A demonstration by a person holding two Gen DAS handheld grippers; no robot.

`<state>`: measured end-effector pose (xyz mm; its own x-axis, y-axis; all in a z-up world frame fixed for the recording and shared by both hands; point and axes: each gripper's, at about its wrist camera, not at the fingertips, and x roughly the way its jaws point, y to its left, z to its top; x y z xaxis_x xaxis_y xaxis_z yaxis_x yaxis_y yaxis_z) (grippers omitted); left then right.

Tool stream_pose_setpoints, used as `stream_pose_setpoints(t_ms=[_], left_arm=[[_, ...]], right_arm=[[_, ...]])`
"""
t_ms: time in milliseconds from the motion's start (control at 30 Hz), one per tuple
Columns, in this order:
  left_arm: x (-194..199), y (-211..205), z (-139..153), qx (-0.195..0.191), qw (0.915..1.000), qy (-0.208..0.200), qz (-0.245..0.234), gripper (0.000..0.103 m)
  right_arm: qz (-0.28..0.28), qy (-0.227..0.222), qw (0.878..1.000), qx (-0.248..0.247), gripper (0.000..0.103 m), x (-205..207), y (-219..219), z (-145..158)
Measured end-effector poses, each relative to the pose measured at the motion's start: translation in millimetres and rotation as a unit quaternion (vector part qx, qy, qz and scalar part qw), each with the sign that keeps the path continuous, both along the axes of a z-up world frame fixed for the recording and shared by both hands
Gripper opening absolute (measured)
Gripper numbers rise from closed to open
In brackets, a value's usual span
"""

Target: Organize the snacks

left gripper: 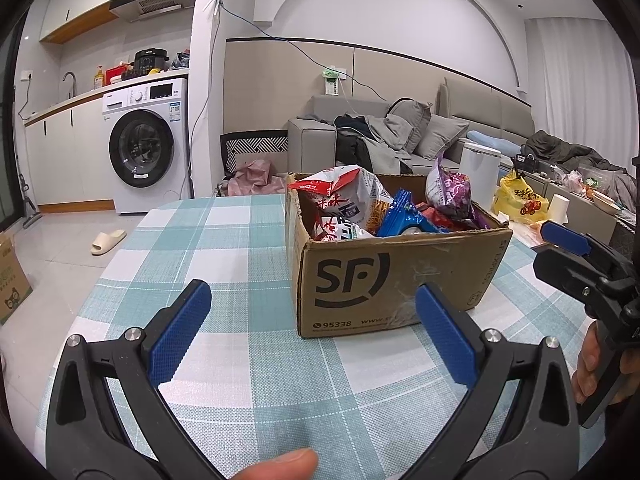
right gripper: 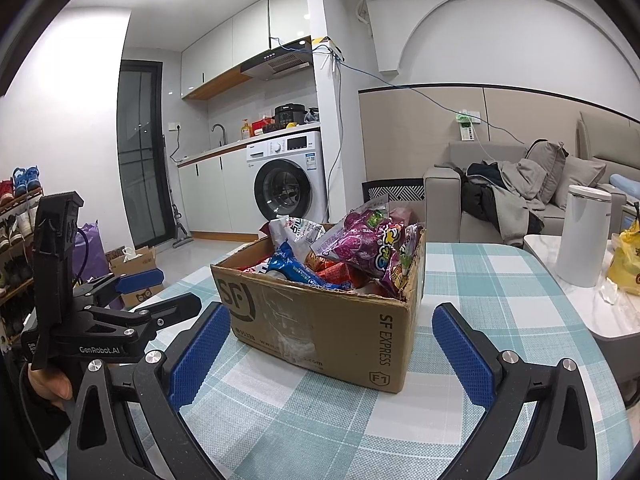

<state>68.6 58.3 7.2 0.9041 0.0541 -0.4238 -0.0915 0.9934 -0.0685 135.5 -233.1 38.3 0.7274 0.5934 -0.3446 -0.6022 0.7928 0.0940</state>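
Cardboard box [left gripper: 394,276] sits on the checked tablecloth [left gripper: 224,248], packed with snack bags: white-red noodle pack [left gripper: 352,196], blue packet [left gripper: 404,216], purple bag [left gripper: 450,192] sticking up at the far right corner. Left gripper [left gripper: 312,332] hovers over the cloth just in front of the box, jaws wide apart, holding nothing. Right gripper [right gripper: 330,350] faces the box corner, jaws also spread, empty. White canister [right gripper: 584,236] stands on the side table, yellow bag [right gripper: 628,264] beside it.

Open cardboard box [left gripper: 384,280] upright on checked tablecloth, crammed with snack packets [right gripper: 360,240]
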Motion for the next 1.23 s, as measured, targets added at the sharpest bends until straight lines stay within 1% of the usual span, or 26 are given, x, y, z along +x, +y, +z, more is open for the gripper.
stream_pose_setpoints(t_ms=[1233], left_arm=[[0.9, 3.1, -3.2, -0.004, 1.0, 0.002, 0.009, 0.102]], right_arm=[[0.004, 0.0, 1.0, -0.002, 0.103, -2.6, 3.8, -2.4]])
